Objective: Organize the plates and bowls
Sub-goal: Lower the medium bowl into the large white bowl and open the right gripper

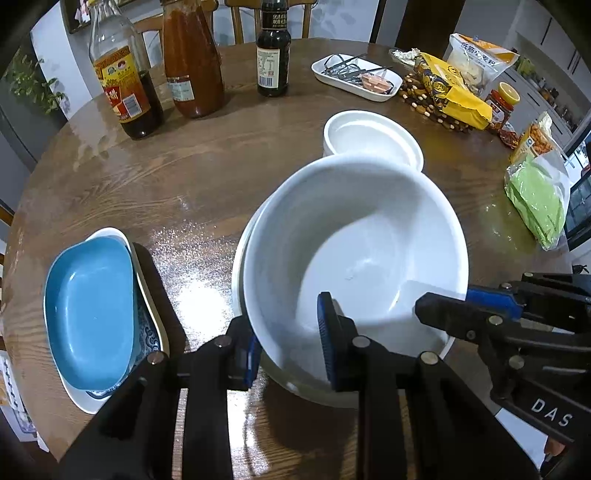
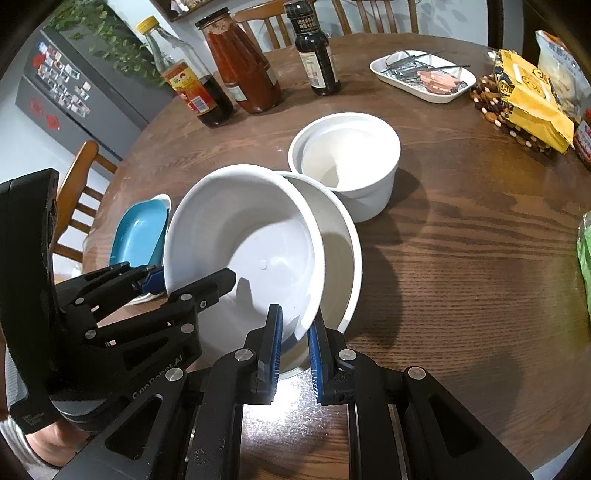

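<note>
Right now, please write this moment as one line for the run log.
left gripper: shut on white bowl | right gripper: shut on same rim | bowl: tilted inside second bowl

Round wooden desk [image 2: 461, 258] filling most of both views, dark brown with strong grain, glare from overhead light pooling at the bottom centre of the right wrist view. Wooden chairs [image 2: 79, 192] ringed around it: one at the left edge, slatted backs [image 2: 258, 22] along the top. Grey fridge [image 2: 70, 92] in the upper left, dotted with small photos and red stickers, green trailing leaves [image 2: 107, 40] draped over its top. Pale wall behind, upper left. In the left wrist view, grey cabinets [image 1: 554, 74] at the upper right, a dark glass-fronted unit [image 1: 580, 206] at the right edge.
</note>
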Demonstrator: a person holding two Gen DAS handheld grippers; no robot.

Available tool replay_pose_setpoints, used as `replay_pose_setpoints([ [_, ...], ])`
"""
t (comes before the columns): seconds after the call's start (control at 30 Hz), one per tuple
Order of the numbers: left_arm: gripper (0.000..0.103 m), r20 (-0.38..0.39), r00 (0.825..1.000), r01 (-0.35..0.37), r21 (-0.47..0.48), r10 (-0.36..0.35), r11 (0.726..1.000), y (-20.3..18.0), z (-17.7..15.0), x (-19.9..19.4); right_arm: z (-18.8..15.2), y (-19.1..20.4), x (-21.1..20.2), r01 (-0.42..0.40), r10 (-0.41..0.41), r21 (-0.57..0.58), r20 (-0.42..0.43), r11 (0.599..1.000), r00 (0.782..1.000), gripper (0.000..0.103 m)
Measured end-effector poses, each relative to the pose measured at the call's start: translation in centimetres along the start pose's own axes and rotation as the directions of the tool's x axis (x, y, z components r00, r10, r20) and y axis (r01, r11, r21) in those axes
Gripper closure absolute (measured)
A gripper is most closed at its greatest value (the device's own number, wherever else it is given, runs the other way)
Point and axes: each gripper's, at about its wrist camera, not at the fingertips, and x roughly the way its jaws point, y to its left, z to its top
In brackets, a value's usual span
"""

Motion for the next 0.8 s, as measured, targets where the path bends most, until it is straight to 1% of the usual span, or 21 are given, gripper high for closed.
replay_pose_setpoints([
  [0.5,0.077,0.003,1.000,-0.032,0.045,0.031,0.998,-0.41,-0.30,0.20,-0.53,0.12,-0.14,0.007,-0.007,-0.009,0.010,1.000,1.000,0.088],
  [0.8,0.077,-0.006,1.000,-0.025,0.030,0.025,0.999,-0.24,-0.23,0.28,-0.49,-0.06,-0.25,-0.005,0.005,0.005,0.010,1.000,1.000,0.088],
])
